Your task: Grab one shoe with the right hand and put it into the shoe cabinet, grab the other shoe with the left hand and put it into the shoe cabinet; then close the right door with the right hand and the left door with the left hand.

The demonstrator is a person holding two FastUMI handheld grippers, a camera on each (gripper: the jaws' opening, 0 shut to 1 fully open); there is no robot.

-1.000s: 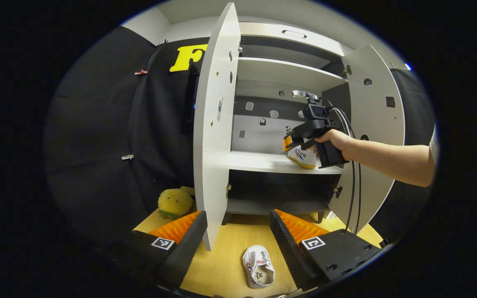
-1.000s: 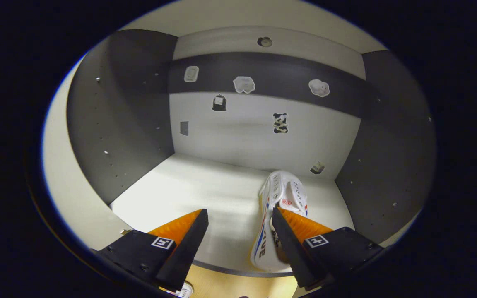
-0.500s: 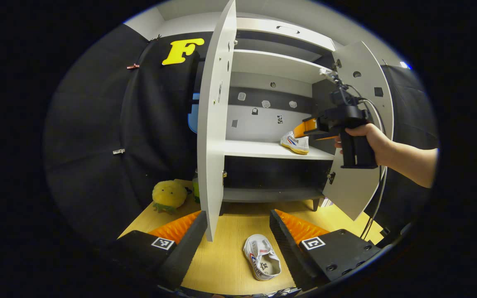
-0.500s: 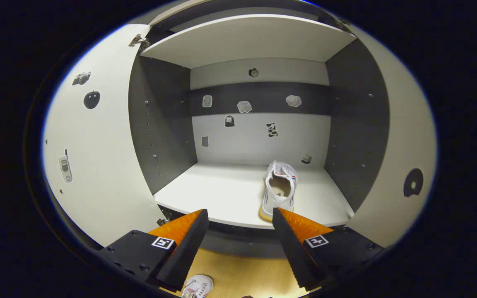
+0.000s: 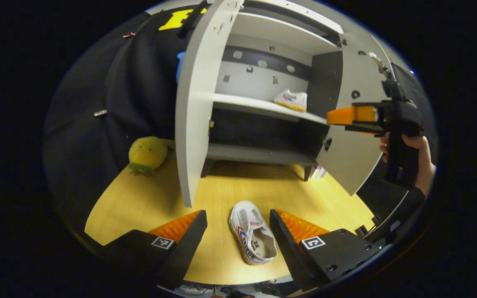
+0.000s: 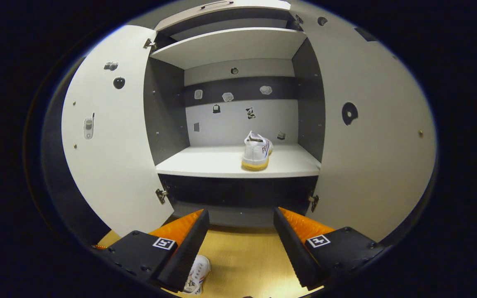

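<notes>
Smooth, matt white-and-grey laminated board forms the shoe cabinet [image 6: 238, 163]. The floor [image 5: 147, 198] is pale wood-look, faintly glossy. Both white shoes [image 5: 252, 238] [image 6: 256, 151] look like canvas with rubber soles. The yellow toy [image 5: 147, 152] looks plush.

Both views face the open cabinet [image 6: 238, 165], perhaps from mid-range.

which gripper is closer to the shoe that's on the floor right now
Left. The left gripper hovers open right over the floor shoe; the right gripper is held higher, open, facing the cabinet.
</notes>
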